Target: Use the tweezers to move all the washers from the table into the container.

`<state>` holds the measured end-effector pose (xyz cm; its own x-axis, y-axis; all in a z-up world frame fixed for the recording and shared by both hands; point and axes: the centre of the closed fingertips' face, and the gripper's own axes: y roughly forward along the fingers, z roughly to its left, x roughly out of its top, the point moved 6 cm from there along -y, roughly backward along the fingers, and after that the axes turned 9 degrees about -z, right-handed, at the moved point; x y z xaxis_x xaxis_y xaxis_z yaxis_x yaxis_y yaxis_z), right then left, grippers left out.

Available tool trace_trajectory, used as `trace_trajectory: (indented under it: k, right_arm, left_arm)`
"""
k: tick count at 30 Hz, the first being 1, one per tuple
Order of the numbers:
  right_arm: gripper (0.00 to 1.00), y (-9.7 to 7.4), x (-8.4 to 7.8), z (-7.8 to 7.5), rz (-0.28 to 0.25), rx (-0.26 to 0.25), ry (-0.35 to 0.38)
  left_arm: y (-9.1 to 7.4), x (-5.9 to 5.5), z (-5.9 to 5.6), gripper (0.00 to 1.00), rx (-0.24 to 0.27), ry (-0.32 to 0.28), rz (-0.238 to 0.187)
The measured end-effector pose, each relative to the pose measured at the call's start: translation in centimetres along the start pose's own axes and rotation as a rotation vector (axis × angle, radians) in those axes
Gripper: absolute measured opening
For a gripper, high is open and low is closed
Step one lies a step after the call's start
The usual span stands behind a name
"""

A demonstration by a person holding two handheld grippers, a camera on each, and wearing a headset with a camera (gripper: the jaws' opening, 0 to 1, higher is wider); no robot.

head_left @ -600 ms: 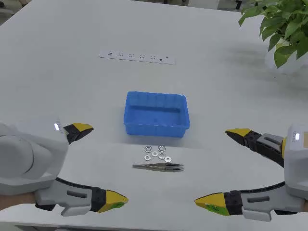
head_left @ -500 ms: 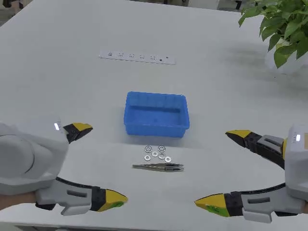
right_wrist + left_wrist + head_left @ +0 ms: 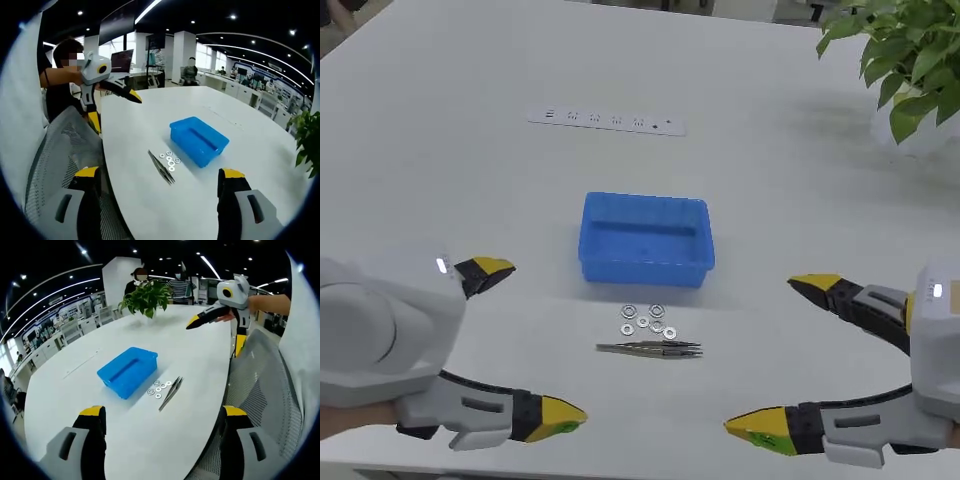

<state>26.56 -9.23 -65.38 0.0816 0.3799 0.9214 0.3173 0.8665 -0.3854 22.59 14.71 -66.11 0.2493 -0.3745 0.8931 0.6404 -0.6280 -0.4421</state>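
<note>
The left tongs (image 3: 548, 338) and the right tongs (image 3: 758, 354) hang low over the near edge of the white desk (image 3: 770, 180), one on each side, and both are spread wide with nothing between their yellow tips. Between them, near the middle of the desk, a small cluster of washers (image 3: 647, 321) lies flat on the surface. The tweezers (image 3: 650, 347) lie just on the near side of the cluster, set crosswise with their points to the person's right, very close to the nearest washers; whether they touch cannot be told. Just beyond the washers sits the blue container (image 3: 645, 267), a shallow rectangular tub standing upright; nothing can be made out inside it. Both tongs are well apart from the tweezers and from the washers.

Farther back on the desk a white power strip (image 3: 607, 120) lies flat, and a leafy green plant (image 3: 905, 50) stands at the far right corner. The left gripper view shows the right tongs held up in the air over the desk edge, beside a grey mesh chair (image 3: 260, 390). People stand in the office behind.
</note>
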Motion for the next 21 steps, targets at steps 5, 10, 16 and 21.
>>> trace_trajectory:
  k: [5,10,16,21]
  right_arm:
    - [0.98,0.09,-0.05,0.0,0.008,0.004,-0.008]
    - [0.97,0.05,-0.13,0.01,0.014,0.004,-0.012]
    - [0.97,-0.07,-0.28,-0.02,0.02,-0.001,-0.012]
    - [0.97,0.0,-0.35,-0.01,0.02,-0.005,-0.014]
  left_arm:
    - [-0.07,-0.24,0.19,1.0,0.011,0.006,0.006]
    - [-0.24,-0.34,0.36,1.0,0.021,-0.003,0.0]
    - [-0.32,-0.24,0.48,1.0,0.026,0.001,-0.004]
    - [-0.2,-0.29,0.47,1.0,0.026,-0.015,-0.015]
